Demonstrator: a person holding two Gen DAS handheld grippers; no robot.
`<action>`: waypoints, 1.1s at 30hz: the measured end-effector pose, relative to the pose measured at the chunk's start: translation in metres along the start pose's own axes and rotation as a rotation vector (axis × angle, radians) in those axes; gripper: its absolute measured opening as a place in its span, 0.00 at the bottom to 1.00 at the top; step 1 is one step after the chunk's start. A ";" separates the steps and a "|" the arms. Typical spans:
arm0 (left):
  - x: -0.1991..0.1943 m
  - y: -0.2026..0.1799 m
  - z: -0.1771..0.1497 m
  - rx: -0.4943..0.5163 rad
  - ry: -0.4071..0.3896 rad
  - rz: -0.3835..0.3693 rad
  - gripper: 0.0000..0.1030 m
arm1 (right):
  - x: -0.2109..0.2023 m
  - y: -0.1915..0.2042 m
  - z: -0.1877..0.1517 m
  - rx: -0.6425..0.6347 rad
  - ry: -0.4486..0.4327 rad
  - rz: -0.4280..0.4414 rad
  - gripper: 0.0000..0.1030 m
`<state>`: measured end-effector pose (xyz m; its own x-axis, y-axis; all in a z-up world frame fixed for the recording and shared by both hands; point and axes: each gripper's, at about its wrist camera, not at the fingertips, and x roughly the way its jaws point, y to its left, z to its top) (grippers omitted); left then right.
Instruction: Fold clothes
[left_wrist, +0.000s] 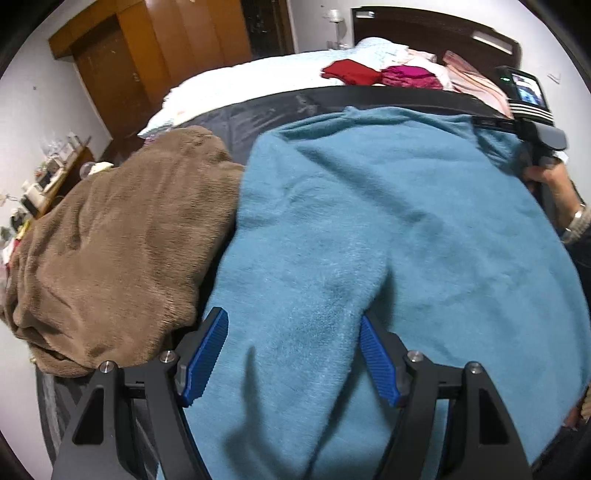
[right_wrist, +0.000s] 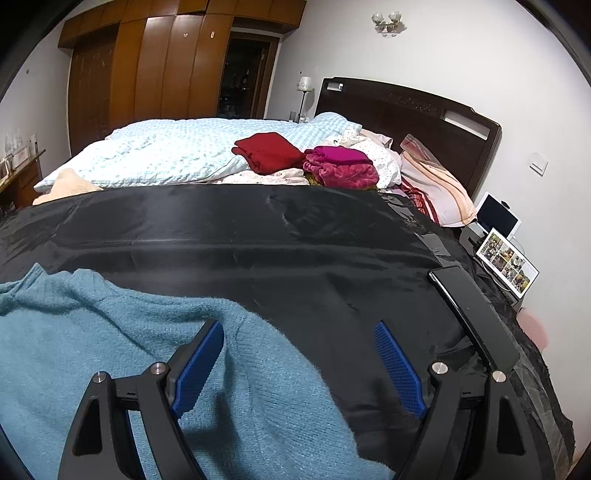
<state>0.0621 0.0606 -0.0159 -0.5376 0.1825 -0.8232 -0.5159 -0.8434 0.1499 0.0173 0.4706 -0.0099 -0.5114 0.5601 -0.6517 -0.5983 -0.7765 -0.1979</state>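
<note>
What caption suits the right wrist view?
Open right gripper over the edge of a blue sweater spread on a black sheet, folded clothes beyond.

We see a home bedroom, bed (right_wrist: 166, 155) with dark headboard (right_wrist: 399, 110), wooden wardrobe (right_wrist: 162, 66), wall lamp (right_wrist: 386, 20), bedside lamp (right_wrist: 304, 86), folded clothes (right_wrist: 269, 151) on the covers

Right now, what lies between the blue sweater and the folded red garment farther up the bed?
In the right wrist view, a bare stretch of black sheet separates the blue sweater from the red garment, then the quilt's edge.
</note>
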 end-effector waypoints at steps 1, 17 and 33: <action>-0.001 0.002 0.001 -0.004 -0.014 0.029 0.73 | 0.000 0.000 0.000 0.000 0.001 0.002 0.83; 0.002 0.023 -0.012 -0.061 -0.025 0.117 0.73 | 0.005 -0.005 0.000 0.020 0.021 0.027 0.83; -0.076 0.061 0.015 -0.236 -0.365 0.318 0.08 | 0.007 -0.005 -0.001 0.023 0.023 0.030 0.83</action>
<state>0.0614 0.0030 0.0638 -0.8614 0.0281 -0.5072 -0.1489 -0.9686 0.1993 0.0175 0.4782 -0.0137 -0.5148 0.5300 -0.6738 -0.5970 -0.7857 -0.1619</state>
